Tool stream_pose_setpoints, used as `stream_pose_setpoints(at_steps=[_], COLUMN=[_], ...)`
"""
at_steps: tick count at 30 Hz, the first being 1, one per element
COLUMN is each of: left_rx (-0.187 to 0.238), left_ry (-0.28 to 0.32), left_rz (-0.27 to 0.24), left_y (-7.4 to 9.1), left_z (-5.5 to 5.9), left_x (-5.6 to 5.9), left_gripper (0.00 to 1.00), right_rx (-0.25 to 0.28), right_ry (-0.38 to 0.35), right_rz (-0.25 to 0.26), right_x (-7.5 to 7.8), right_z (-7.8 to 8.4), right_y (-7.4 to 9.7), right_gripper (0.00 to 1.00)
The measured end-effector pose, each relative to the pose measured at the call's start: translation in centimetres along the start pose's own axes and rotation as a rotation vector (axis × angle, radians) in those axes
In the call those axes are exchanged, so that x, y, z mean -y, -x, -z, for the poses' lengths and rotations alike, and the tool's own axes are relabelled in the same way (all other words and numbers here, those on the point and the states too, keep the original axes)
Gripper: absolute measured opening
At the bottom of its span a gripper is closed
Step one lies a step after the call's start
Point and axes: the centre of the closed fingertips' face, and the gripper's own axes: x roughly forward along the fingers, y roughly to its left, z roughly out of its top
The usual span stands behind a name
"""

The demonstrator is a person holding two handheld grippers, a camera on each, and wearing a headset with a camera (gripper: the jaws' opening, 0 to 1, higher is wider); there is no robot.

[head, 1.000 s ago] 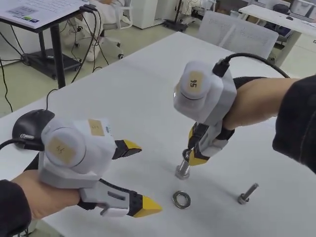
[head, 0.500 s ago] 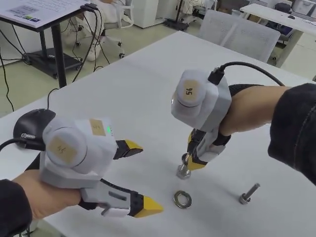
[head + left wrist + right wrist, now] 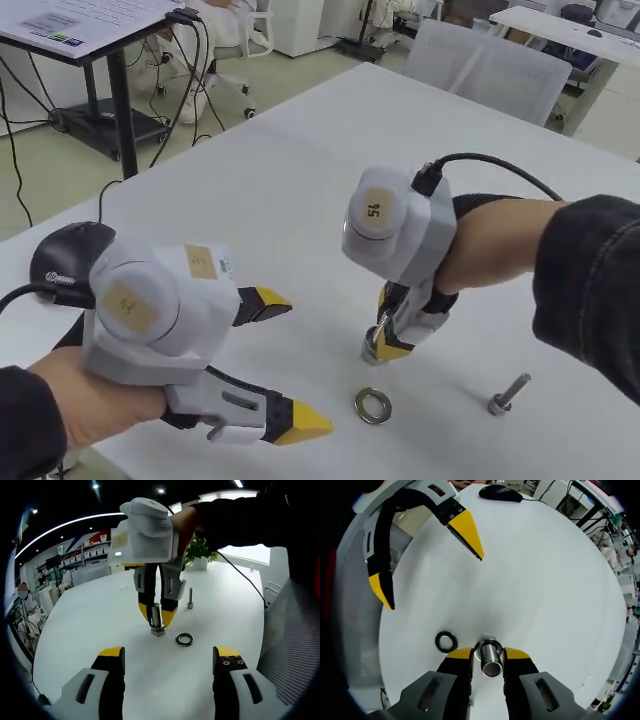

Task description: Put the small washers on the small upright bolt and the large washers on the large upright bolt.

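The right tongs (image 3: 383, 345) straddle the big upright bolt (image 3: 491, 664); whether they pinch it, I cannot tell. The left tongs (image 3: 290, 360) gape apart near a loose washer (image 3: 372, 406).

Table (image 3: 300, 190): white, matte, broad top. Black domed object (image 3: 62, 262): 1 item, lying on the table at its near left edge, with a small pale marking on its side; also seen at the top of the right gripper view (image 3: 501, 493). Second table (image 3: 80, 20): white top on black legs, standing on the floor beyond the left edge, carrying a printed sheet (image 3: 45, 25). Black cables (image 3: 190, 80): several, hanging from that top to the floor. Mesh chair (image 3: 490, 75): grey back, at the far side of the table. Potted plant (image 3: 200, 555): green, in the background of the left gripper view. Shelving (image 3: 90, 552): along the far wall, contents too small to tell.
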Motion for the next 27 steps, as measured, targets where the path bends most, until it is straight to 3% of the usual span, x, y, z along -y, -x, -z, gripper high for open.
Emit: stream_pose_setpoints(at_steps=[16, 27], left_rx=[-0.001, -0.003], left_ry=[-0.002, -0.002], left_rz=[0.007, 0.008], left_y=[-0.15, -0.26], left_z=[-0.14, -0.14], left_x=[0.01, -0.07], left_gripper=[0.70, 0.70], right_rx=[-0.006, 0.016], right_ry=[-0.016, -0.041], right_rz=[0.001, 0.007], right_x=[-0.08, 0.25], right_z=[0.72, 0.97], right_y=[-0.96, -0.39], right_gripper=[0.26, 0.25])
